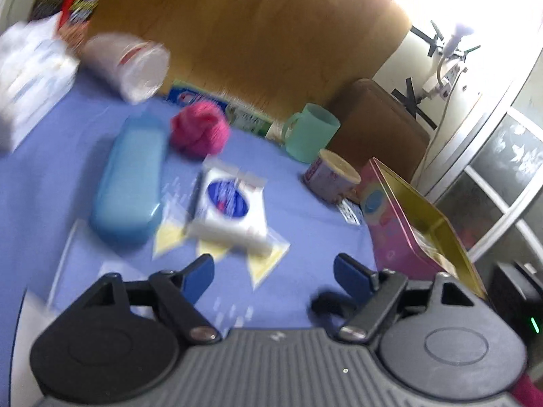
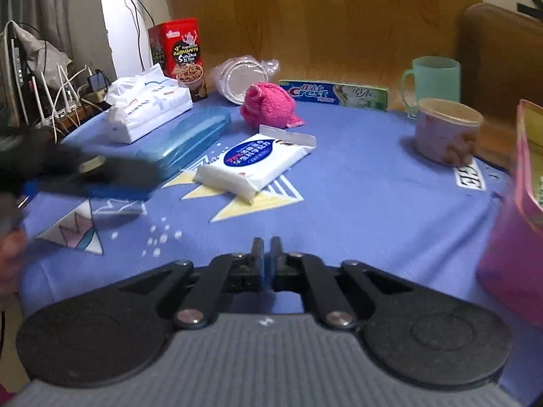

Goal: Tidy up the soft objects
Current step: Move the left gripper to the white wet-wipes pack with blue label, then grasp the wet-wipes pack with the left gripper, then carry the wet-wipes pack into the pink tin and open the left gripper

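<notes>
1. Blue tablecloth (image 2: 356, 183) covered the table, wood panel behind
2. Left gripper (image 1: 273, 273) hovered over the cloth, jaws wide, nothing held
3. Right gripper (image 2: 267, 254) sat low at the near edge, jaws pressed together, empty
4. Pink plush (image 2: 269, 105) lay beyond the wipes pack (image 2: 258, 162), near the toothpaste box (image 2: 334, 93)
5. Pink tin (image 1: 412, 224) stood open at the right edge

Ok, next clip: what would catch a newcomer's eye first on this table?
Probably the fuzzy hot-pink plush toy, mid-table on the periwinkle-blue printed tablecloth, in front of the Crest toothpaste box. Just nearer lies a white wet-wipe pack with a dark-blue oval label, beside a translucent blue plastic case. The open left claw points toward the pack, while the right claw is shut on nothing.
</notes>
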Demonstrator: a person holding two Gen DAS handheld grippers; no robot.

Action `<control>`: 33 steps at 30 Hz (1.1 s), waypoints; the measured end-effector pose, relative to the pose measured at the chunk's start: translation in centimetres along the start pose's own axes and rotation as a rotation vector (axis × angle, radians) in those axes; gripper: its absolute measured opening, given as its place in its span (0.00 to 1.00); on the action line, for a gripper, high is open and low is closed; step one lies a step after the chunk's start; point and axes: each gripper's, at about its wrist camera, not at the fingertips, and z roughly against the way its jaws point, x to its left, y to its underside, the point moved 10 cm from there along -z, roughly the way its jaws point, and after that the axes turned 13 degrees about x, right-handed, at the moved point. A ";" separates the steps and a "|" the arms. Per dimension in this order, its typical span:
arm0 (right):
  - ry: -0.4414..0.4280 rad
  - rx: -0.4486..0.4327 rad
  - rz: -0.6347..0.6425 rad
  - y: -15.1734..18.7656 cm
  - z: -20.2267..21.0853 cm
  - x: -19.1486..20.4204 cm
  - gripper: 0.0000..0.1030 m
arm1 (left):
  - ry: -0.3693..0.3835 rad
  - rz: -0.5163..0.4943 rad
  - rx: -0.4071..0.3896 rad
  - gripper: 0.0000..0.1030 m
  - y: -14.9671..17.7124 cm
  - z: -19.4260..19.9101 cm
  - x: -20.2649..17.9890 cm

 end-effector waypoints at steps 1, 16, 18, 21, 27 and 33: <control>0.011 -0.007 0.005 -0.1 0.0 0.1 0.10 | -0.036 -0.027 -0.014 0.87 -1.0 -0.5 -0.4; 0.045 -0.089 -0.063 0.7 2.0 -2.0 0.46 | -0.197 -0.204 0.179 0.70 0.6 -7.6 -4.8; 0.044 -0.072 -0.069 2.0 2.5 -2.5 0.48 | -0.130 -0.219 0.193 0.70 2.2 -7.2 -6.9; 0.039 -0.073 -0.070 3.9 3.6 -2.5 0.54 | 0.012 -0.232 0.268 0.73 4.9 -7.0 -9.9; 0.075 -0.091 -0.082 4.6 4.9 -2.8 0.66 | 0.085 -0.197 0.313 0.72 5.7 -6.8 -10.8; 0.106 -0.140 -0.080 4.2 4.7 -2.5 0.62 | 0.069 -0.211 0.288 0.53 4.8 -5.4 -10.5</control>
